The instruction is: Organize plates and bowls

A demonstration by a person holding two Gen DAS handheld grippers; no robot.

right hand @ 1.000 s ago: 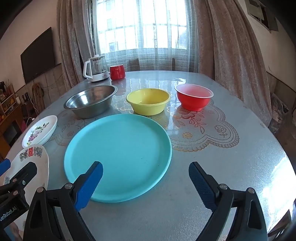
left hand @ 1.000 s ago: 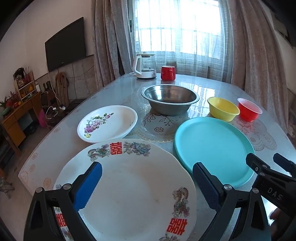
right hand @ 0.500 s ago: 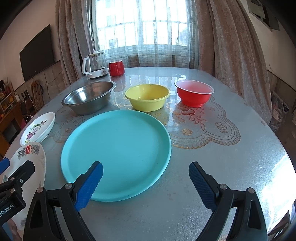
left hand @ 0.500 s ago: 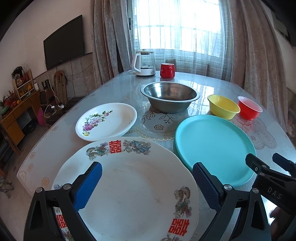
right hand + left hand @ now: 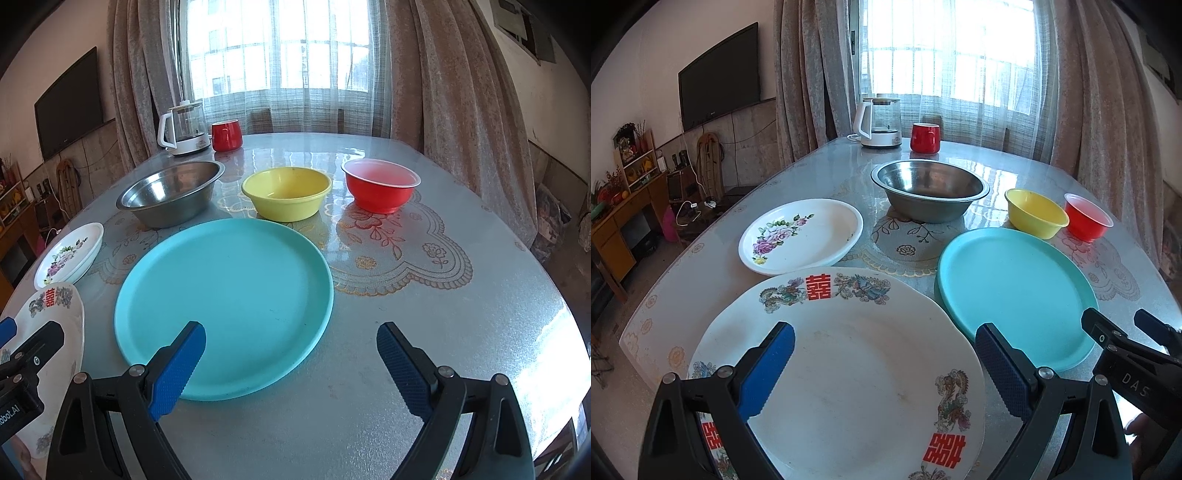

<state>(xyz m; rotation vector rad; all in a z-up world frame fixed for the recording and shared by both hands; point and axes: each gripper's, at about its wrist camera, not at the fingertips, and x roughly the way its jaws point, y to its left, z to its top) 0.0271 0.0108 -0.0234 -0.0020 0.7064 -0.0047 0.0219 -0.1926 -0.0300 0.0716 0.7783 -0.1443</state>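
A large white plate (image 5: 849, 369) with red characters and dragons lies at the table's near edge, and my left gripper (image 5: 884, 350) hovers open over it. Beyond it sits a smaller white flowered plate (image 5: 801, 236). A turquoise plate (image 5: 225, 302) lies in the middle; my right gripper (image 5: 290, 350) hangs open above its near right rim, holding nothing. Behind stand a steel bowl (image 5: 171, 192), a yellow bowl (image 5: 288, 194) and a red bowl (image 5: 380, 188), all upright and apart from each other.
A white kettle (image 5: 877, 123) and a red mug (image 5: 924, 137) stand at the table's far end by the curtained window. The glass-topped table (image 5: 424, 314) shows a lace mat under the glass. A TV and a wooden shelf are at the left wall.
Both grippers have drawn slightly nearer to the table and dishes; the plates and bowls have not moved. Both stay open.
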